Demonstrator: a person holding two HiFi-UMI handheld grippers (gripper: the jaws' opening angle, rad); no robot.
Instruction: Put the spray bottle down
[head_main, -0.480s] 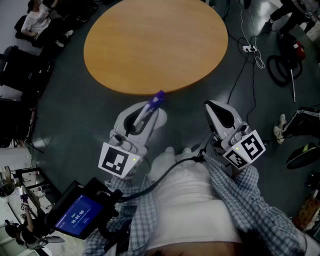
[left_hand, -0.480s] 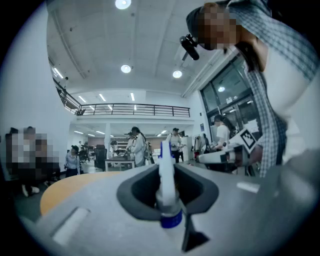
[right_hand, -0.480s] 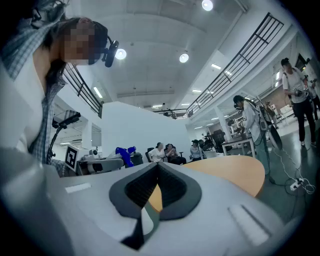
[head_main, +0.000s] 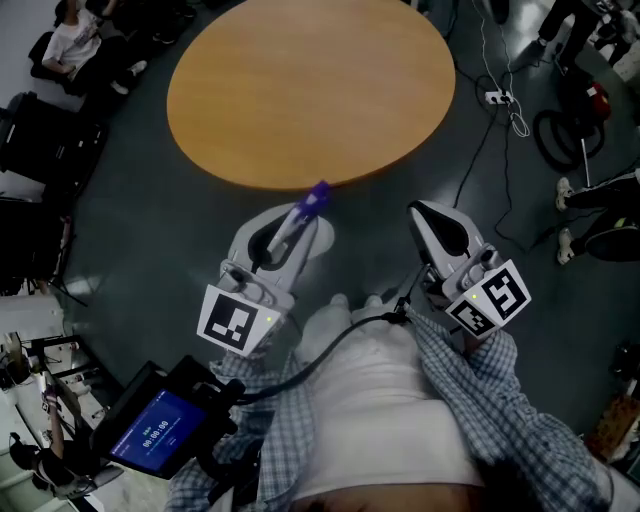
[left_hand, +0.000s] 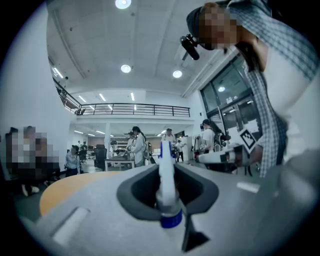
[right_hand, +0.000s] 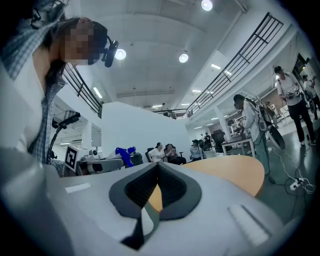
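Off the bench's near edge: both grippers are held over the floor (head_main: 150, 220), side by side and apart, tips toward the bench (head_main: 300, 90).
Bench: round with a wood top; its near edge curves just ahead of the two grippers in the head view.
Left gripper (head_main: 300, 225): its fingers are clamped on the bottle (head_main: 312, 200), one on each side of the white stem.
Bottle: held in the air, not on the bench. It lies lengthwise between the fingers, with a blue collar at the end nearer the hand. Its purple head sticks out past the tips and, seen from above, stops just short of the bench's near edge.
Right gripper (head_main: 420, 213): its fingers are together at the tips with nothing between them. In the right gripper view the bench's wood shows through the slit lower down.
Marker cubes: one at the rear of each gripper, the left (head_main: 235, 322) and the right (head_main: 490, 298).
Person: white top and checked sleeves (head_main: 480, 400), at the bottom of the head view.
Screen (head_main: 155, 428): lit blue, low on the person's left side.
Cables (head_main: 500, 100): on the floor off the bench's right edge.
Others: someone is seated (head_main: 75, 40) beyond the bench's far left edge.
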